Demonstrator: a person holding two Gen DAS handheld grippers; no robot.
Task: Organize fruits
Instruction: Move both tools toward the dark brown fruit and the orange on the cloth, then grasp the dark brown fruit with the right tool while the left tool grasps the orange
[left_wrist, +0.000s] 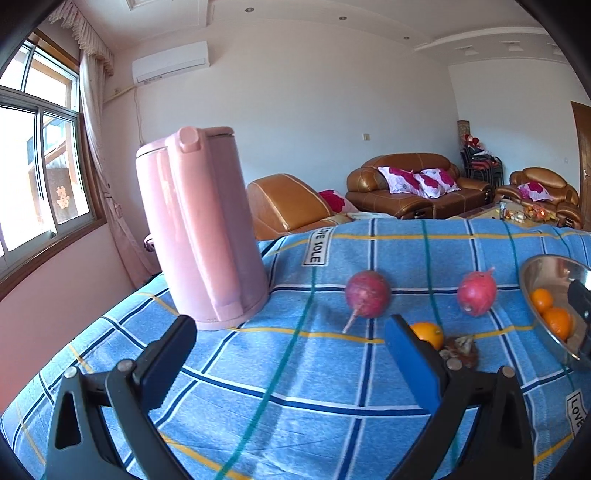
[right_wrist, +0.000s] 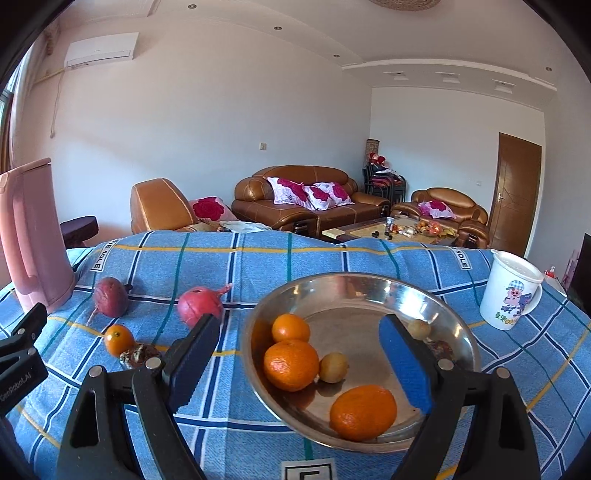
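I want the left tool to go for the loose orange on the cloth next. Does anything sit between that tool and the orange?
Nothing visible does. The left tool is open and empty over bare blue cloth, and the orange lies just beyond its right finger, beside a brown dried scrap. The two red radishes lie farther back.

The left tool (left_wrist: 291, 339) hovered with its jaws spread wide and nothing between them. The right tool (right_wrist: 299, 338) likewise gaped wide, gripping nothing.
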